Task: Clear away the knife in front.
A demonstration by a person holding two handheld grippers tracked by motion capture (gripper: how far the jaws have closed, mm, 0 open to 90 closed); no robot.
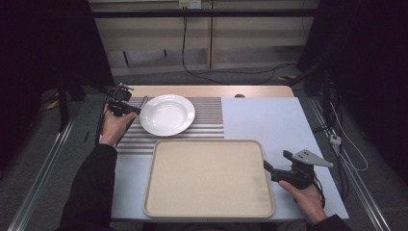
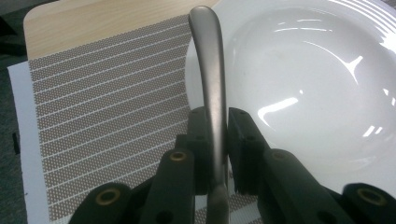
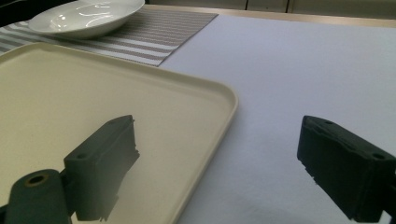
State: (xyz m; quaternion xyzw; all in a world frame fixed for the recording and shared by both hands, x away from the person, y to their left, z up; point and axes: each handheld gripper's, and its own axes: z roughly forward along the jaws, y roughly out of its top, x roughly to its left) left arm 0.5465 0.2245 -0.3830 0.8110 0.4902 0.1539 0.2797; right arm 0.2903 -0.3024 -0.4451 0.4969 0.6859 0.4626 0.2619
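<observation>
Brushed-steel cutlery handle (image 2: 211, 79) being pinched between left gripper (image 1: 126, 107) jaws, hanging over striped woven placemat (image 2: 102, 107) just beside glossy white deep plate (image 1: 167, 114). Keeping it level, lowering slowly clear of that rim. Right gripper (image 3: 224, 168) idling, jaws spread, over cream plastic tray (image 1: 207, 178) edge.
</observation>
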